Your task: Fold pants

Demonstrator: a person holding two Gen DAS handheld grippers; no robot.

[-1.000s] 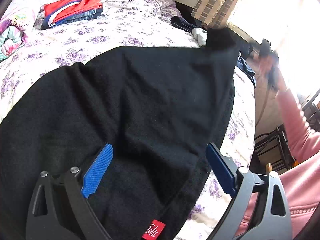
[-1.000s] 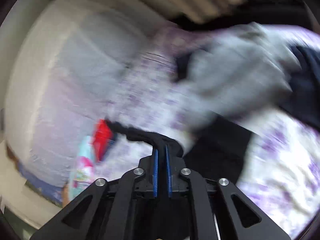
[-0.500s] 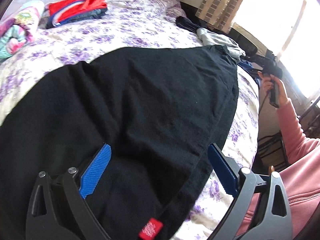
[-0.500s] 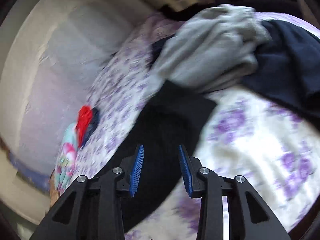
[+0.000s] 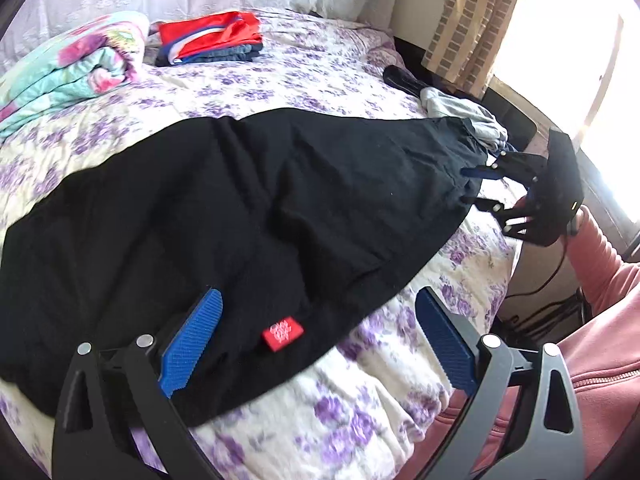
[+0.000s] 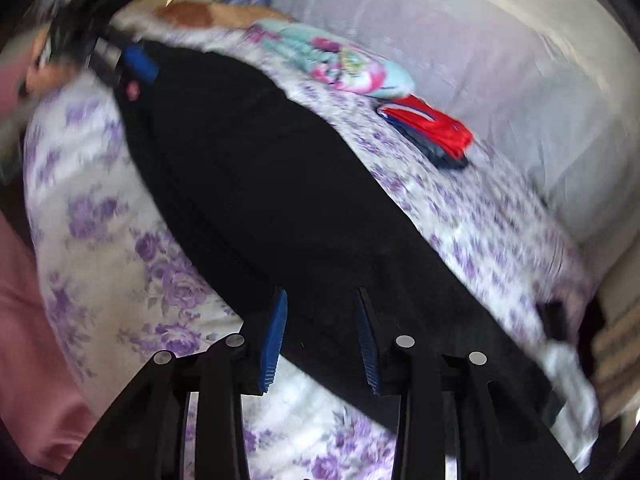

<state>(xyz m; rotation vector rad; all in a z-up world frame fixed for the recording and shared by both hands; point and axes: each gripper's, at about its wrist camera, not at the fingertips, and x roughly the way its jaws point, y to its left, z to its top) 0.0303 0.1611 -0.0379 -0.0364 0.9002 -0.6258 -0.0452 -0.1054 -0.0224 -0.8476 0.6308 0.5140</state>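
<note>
The black pants (image 5: 248,216) lie spread lengthwise on the flower-print bedspread (image 5: 392,412), running from directly under the left gripper (image 5: 320,344) away to the right gripper (image 5: 476,188) at the far end; the layout appears intended to flatten the garment so each tool can take one end. The left gripper's jaws are spread wide and hold nothing: its left pad sits over the cloth, its right pad over bare bedspread, so the near hem passes between them, with the red label (image 5: 282,329) just ahead of the left pad. This straddling position suits a pinch on the near edge, which is judged the step in hand. In the right wrist view the right gripper (image 6: 322,340) is parted to a moderate gap, with the pants' edge (image 6: 280,200) lying across and just beyond the pads; no cloth is clamped, though motion blur limits certainty about contact. The left gripper (image 6: 136,60) shows at the far end of the cloth from there, confirming the two tools oppose each other along the garment. Beyond the pants from the left gripper, well apart, stand a folded stack with a red item on top (image 5: 212,38) and a pastel patterned blanket (image 5: 72,72), presumably kept aside to leave working room. A grey garment (image 5: 464,114) lies just beyond the pants' far end, near the right gripper. Risk noted: closing on a single layer of cloth would skew the fold.
</note>
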